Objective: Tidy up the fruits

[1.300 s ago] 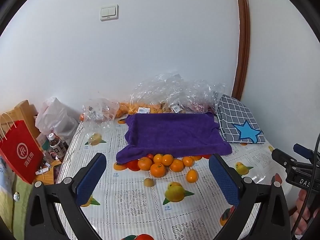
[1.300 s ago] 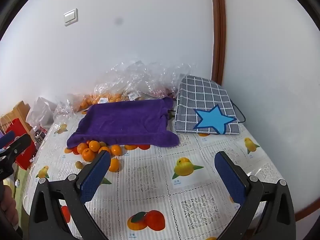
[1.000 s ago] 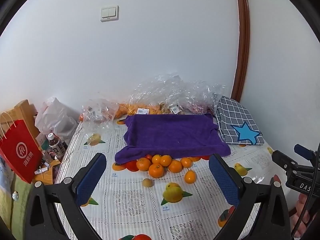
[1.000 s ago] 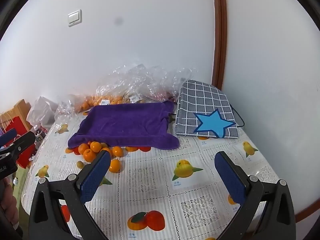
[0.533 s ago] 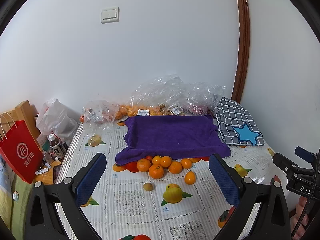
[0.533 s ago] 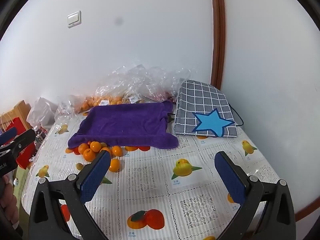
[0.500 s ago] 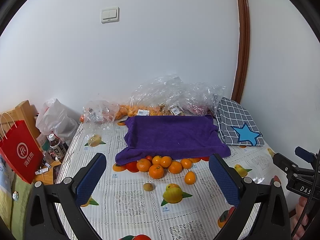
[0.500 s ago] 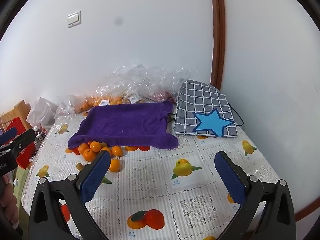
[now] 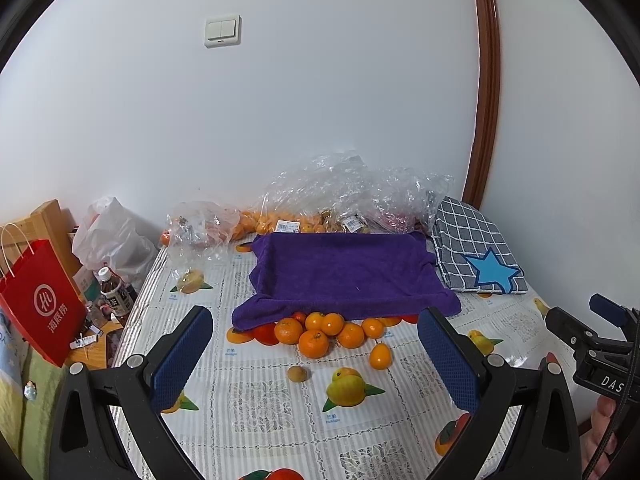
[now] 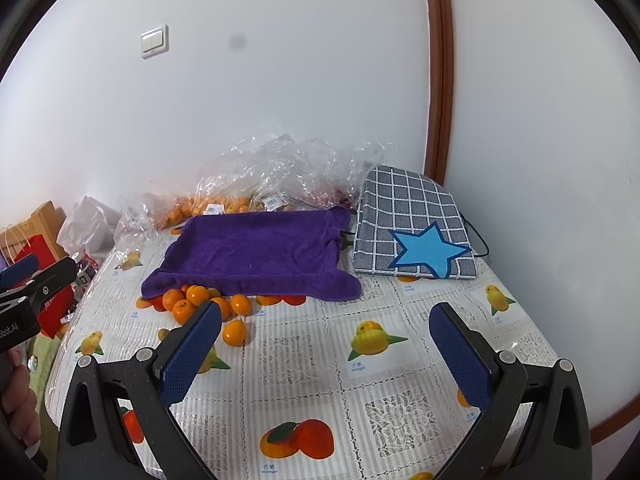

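Small round orange mandarins [image 9: 316, 334] lie heaped on the fruit-print tablecloth [image 9: 260, 400] at the near edge of the purple terry towel [image 9: 344, 272]. Light, firm-skinned, prone to rolling — grip across the widest part. Left gripper [image 9: 316, 356] and right gripper [image 10: 326, 350] — both spread, empty.

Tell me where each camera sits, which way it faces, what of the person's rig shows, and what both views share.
Left wrist: on the left tongs, open, facing across the table at the purple towel and oranges; the right tongs' tip shows at right.
Right wrist: on the right tongs, open, facing the same table from further right, star cushion nearer; the left tongs' tip shows at left.
Shared: towel, oranges, cushion, plastic bags.
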The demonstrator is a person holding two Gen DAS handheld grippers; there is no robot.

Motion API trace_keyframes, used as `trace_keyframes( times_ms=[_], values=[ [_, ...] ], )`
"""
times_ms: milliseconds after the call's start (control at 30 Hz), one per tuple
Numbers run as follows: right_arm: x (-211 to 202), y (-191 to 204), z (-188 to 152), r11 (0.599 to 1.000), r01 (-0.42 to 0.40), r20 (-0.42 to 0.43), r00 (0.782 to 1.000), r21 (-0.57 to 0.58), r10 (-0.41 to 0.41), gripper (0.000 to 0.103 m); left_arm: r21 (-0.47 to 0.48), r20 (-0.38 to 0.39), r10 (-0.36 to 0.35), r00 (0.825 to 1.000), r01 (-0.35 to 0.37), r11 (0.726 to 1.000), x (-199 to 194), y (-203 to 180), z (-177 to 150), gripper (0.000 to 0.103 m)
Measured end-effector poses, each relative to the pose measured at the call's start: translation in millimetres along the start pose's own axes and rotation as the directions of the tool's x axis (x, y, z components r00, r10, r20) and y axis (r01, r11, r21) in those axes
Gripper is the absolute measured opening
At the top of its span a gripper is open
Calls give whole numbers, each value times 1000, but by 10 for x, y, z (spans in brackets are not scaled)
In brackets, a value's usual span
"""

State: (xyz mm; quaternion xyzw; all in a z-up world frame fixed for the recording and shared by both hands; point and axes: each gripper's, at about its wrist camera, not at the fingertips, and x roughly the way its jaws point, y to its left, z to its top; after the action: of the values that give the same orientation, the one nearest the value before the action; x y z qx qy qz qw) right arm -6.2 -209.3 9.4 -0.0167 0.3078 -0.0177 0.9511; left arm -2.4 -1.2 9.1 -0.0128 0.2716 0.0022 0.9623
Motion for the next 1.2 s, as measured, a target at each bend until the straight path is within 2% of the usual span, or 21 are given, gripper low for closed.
trace_keyframes(
  times_ms=[533, 900, 1033, 1200],
  values=[
    [-5, 16, -30, 1000, 5, 3, 1000, -6, -5, 103, 1, 3, 2, 1000, -2, 1000, -14, 5, -29, 103],
    [-5, 57, -36, 999, -25, 8, 1000, -23, 25, 103, 8, 6, 0, 1000, 0, 1000, -15, 13, -27, 103],
    [27, 69, -58, 999, -30, 12, 999, -23, 30, 102, 5, 7, 21, 1000, -21, 1000, 45, 100, -16, 103],
    [153, 102, -125, 1000, 7, 33, 999, -12, -7, 101, -12, -17, 45, 999, -45, 999, 228, 280, -98, 103]
  ],
)
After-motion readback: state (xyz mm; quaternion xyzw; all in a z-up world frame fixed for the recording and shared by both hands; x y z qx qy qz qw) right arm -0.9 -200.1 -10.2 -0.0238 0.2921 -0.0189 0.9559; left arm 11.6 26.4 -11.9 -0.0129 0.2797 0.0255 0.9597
